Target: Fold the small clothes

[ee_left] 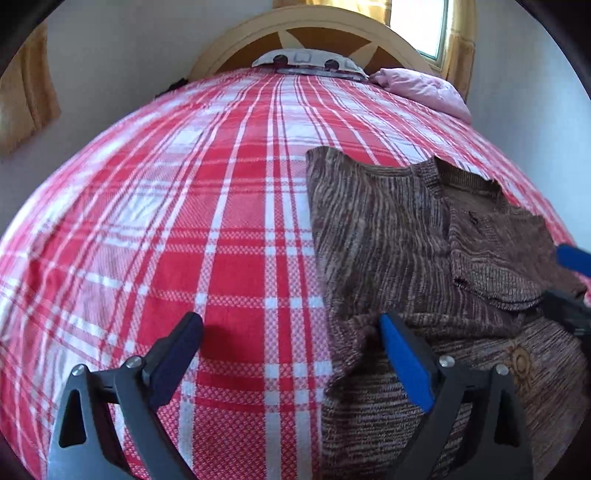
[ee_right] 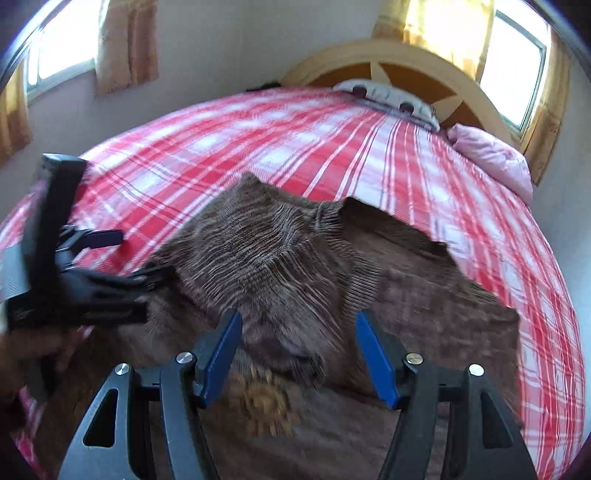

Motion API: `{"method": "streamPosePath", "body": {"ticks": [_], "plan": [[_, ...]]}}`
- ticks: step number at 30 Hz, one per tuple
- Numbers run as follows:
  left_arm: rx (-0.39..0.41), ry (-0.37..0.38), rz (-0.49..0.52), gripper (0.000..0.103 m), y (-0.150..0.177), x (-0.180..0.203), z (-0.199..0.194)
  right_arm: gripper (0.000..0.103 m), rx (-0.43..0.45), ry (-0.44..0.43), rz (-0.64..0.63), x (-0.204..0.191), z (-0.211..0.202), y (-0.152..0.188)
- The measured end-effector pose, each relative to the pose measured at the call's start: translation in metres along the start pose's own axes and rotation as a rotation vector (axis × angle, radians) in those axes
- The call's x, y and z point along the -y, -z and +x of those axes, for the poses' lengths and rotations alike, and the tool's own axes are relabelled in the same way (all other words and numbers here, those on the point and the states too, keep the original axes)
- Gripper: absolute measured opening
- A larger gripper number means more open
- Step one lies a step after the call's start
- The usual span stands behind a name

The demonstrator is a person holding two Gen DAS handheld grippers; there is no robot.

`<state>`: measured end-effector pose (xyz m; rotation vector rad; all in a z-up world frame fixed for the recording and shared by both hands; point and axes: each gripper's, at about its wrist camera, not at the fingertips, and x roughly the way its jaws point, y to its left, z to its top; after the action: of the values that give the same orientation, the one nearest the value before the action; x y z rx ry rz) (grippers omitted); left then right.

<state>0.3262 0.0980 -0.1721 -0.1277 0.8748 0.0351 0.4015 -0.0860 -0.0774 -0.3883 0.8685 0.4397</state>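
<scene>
From the left wrist camera, the left gripper (ee_left: 290,350) is hanging low over a bed (ee_left: 207,206) covered in a red and white checked spread, its jaws standing wide apart and released, gripping nothing. One fingertip is lying over the bare spread and the other over the left edge of a brown striped knit sweater (ee_left: 399,236), which is lying partly folded on the near right of the bed. A pink pillow (ee_left: 424,90) is sitting far right by the wooden headboard (ee_left: 306,27). From the right wrist camera, the right gripper (ee_right: 295,350) is hovering over the middle of the same sweater (ee_right: 295,251), jaws parted and clasping nothing, with a tan emblem (ee_right: 267,406) showing near its fingers. The left gripper (ee_right: 136,254) is showing at the left, over the sweater's edge. No containers are appearing in either view.
</scene>
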Motion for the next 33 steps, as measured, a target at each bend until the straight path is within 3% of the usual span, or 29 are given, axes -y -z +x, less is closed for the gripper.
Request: {"method": "streamPosePath", "body": {"ticks": [5, 9, 15, 17, 18, 21, 25, 28, 30, 31, 33], "plan": [[0.016, 0.015, -0.015, 0.098, 0.004, -0.001, -0.005, 0.065, -0.128, -0.027, -0.015, -0.008, 0.049, -0.007], [0.019, 0.033, -0.032, 0.098, 0.002, -0.003, -0.003, 0.065, -0.123, 0.065, 0.022, 0.017, 0.053, -0.012], [0.013, 0.026, -0.023, 0.1, 0.001, -0.005, -0.002, 0.065, -0.085, 0.207, 0.291, 0.112, 0.036, -0.006], [0.009, 0.018, -0.014, 0.1, 0.001, -0.003, -0.001, 0.065, -0.094, 0.201, 0.345, 0.124, 0.031, 0.003], [0.011, 0.017, -0.013, 0.1, 0.001, -0.003, -0.001, 0.065, -0.085, 0.159, 0.37, 0.125, 0.028, 0.006], [0.018, 0.02, -0.021, 0.1, 0.001, -0.005, -0.003, 0.065, -0.032, 0.041, 0.35, 0.106, 0.012, 0.008], [0.029, 0.008, -0.018, 0.1, 0.002, -0.004, -0.005, 0.065, 0.011, 0.01, 0.105, 0.037, 0.005, -0.005], [0.012, -0.016, 0.0, 0.103, 0.002, 0.0, -0.002, 0.065, -0.024, 0.016, -0.002, -0.001, 0.024, -0.01], [0.007, -0.021, 0.007, 0.103, 0.001, 0.001, -0.001, 0.05, -0.074, -0.007, -0.004, -0.009, 0.043, -0.008], [0.008, -0.019, 0.005, 0.103, 0.001, 0.0, -0.001, 0.032, -0.106, -0.007, -0.004, -0.011, 0.053, -0.007], [0.006, -0.014, -0.003, 0.103, 0.001, -0.002, -0.001, 0.024, -0.089, -0.007, 0.029, -0.003, 0.057, -0.006]]}}
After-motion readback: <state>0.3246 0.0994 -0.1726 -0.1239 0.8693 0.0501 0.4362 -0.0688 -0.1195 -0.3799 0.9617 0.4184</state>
